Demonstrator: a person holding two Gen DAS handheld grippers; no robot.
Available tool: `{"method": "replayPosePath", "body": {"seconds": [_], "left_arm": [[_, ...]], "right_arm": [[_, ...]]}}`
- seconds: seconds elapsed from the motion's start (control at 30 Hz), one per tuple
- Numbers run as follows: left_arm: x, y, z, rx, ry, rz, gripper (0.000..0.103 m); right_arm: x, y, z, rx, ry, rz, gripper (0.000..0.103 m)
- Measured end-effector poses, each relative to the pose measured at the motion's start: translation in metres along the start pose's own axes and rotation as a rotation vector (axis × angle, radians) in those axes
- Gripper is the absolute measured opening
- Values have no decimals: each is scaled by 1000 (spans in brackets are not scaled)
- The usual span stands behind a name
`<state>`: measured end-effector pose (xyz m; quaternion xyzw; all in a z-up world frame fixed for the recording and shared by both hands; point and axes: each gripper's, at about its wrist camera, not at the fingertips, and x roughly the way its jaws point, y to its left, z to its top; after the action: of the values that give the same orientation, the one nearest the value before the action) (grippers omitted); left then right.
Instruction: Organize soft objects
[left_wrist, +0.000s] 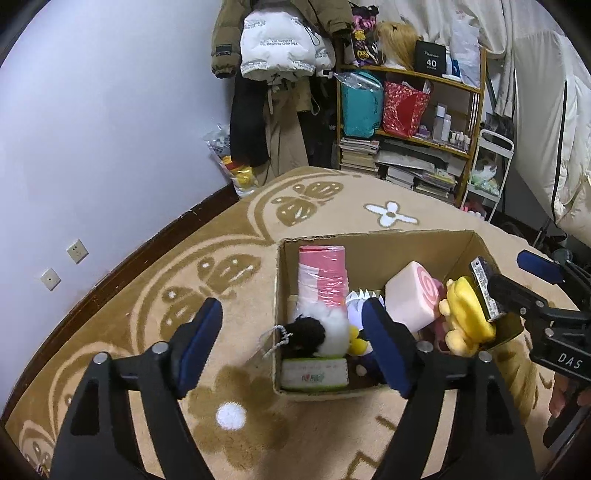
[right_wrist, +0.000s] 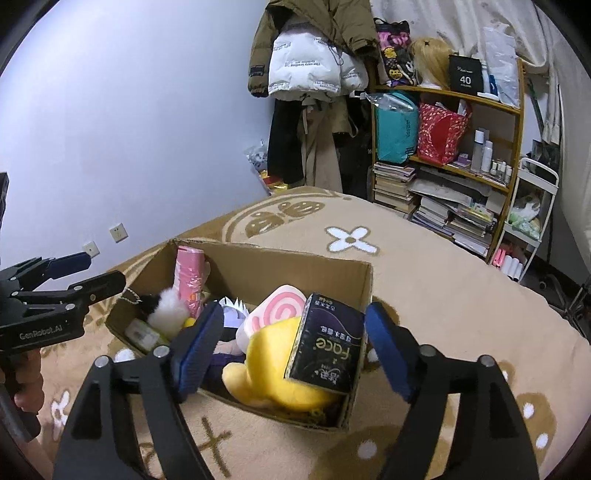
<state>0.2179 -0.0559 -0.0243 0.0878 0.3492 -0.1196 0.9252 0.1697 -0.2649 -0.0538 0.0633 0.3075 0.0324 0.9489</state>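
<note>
A tan carpet (left_wrist: 325, 435) with butterfly and flower patterns covers the floor, and on it stands an open cardboard box (left_wrist: 373, 242) holding the soft things. Along its left wall a pink plastic-wrapped roll (left_wrist: 322, 275) lies lengthwise, with a black-and-white fluffy plush (left_wrist: 321, 332) at its near end and a white-and-green tissue pack (left_wrist: 314, 374) in the near left corner. Toward the right a pink swirl cushion (right_wrist: 275, 314) leans beside a yellow plush toy (right_wrist: 275, 363), and a dark tissue pack (right_wrist: 327, 347) rests tilted on that toy against the right wall. The left gripper (left_wrist: 293, 347) hangs over the box's near left corner, jaws wide apart with nothing gripped. The right gripper (right_wrist: 295, 347) has its jaws spread wide either side of the dark pack, pads clear of it.
</note>
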Motion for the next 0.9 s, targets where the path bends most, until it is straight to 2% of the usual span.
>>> {"method": "replayPosePath", "body": {"seconds": [0.1, 0.17, 0.3, 0.37, 0.53, 0.63, 0.77, 0.9], "left_arm": [[-12, 4, -1, -17, -10, 7, 83], [-18, 6, -2, -15, -18, 10, 84], [-38, 10, -4, -13, -41, 28, 96], [-48, 13, -6, -25, -56, 24, 97], [-74, 16, -11, -15, -78, 36, 103], [-91, 20, -18, -31, -105, 67, 103], [-114, 26, -28, -92, -137, 63, 103], [-137, 27, -38, -97, -173, 67, 103]], "right_arm": [[-8, 0, 1, 8, -3, -5, 92], [-14, -1, 1, 13, -8, -4, 92], [-28, 1, 1, 5, -12, -24, 94], [-37, 1, 1, 7, -21, -26, 102], [-64, 2, 1, 23, -58, -31, 103], [-82, 3, -2, 25, -79, -31, 103], [-105, 2, -8, 39, -113, -24, 103], [-125, 4, -18, 38, -137, -27, 103]]}}
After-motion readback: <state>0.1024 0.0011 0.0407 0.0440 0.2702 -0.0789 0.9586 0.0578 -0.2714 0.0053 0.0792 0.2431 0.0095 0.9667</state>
